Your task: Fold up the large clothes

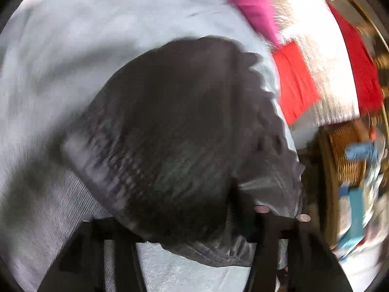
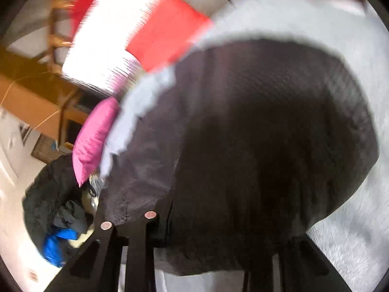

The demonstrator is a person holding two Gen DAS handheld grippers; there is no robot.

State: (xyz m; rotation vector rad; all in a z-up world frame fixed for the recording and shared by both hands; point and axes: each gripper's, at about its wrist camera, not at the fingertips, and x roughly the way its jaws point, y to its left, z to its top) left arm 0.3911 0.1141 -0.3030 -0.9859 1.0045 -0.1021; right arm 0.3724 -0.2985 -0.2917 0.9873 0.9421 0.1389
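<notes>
Two tongs are in play, and both views are smeared with blur. In the left wrist view the dark grey garment [image 1: 175, 121] fills the middle, spread flat on the pale blue cover [image 1: 73, 48], its wavy edge running from twelve o'clock down to four o'clock. We see the left tongs [image 1: 192, 219] at six o'clock, fingers standing partly apart, with the near hem of the garment draped over and between them. We cannot tell whether the pads actually pinch the cloth.

In the right wrist view, the same garment [image 2: 255, 133] bulks large from the centre out to three o'clock, with the cover [image 2: 352, 219] showing around it. The right tongs [image 2: 214, 228] sit at six o'clock, also part-way open, dark fabric lying across the gap. Again we cannot make out a real grip.

Round the edges: a pink pillow [image 1: 250, 2] at one o'clock for the left camera, nine o'clock [image 2: 94, 141] for the right. Beside it lies a red-and-white blanket [image 1: 323, 73], seen at eleven o'clock [image 2: 136, 24] from the right. A wicker basket [image 1: 347, 150] stands at three o'clock in the left view.
</notes>
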